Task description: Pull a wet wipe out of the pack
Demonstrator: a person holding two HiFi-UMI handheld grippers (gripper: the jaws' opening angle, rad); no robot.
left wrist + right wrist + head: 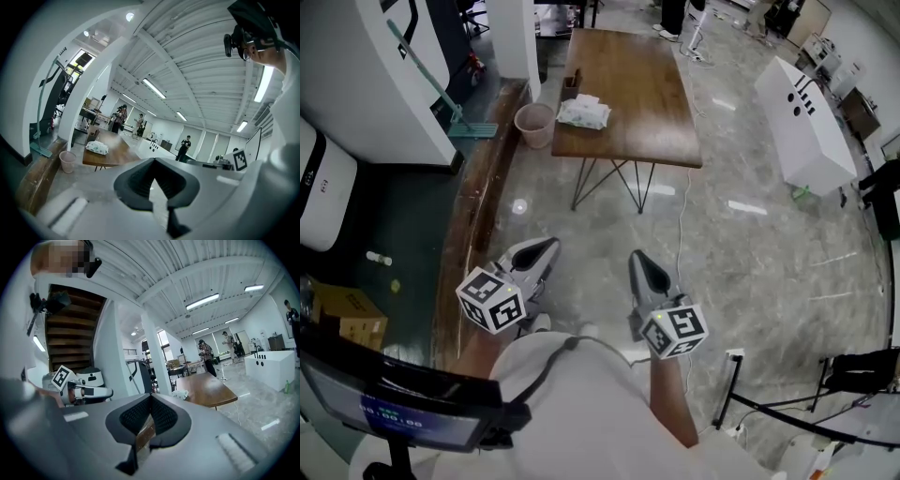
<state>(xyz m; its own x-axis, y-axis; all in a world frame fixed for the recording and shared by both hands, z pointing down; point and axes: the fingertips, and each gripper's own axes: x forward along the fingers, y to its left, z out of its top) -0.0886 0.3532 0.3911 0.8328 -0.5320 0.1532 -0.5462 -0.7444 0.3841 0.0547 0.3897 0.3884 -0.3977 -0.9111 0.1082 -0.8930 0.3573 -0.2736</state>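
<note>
I see the wipe pack (pixel 583 113) on the tabletop (pixel 637 84) by its left edge, a small box (pixel 571 87) just behind it. A bin (pixel 534 125) stands left of the tabletop; my left claw (pixel 549 246) and right claw (pixel 638 259) hang well before it.

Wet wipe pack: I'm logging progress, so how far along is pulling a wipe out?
Done: nothing; the wet wipe pack lies on the wooden table, far off. In hand: nothing; the left hand-held gripper and right hand-held gripper are shut and empty. Left: approach, hold the pack, pull a wipe.
</note>
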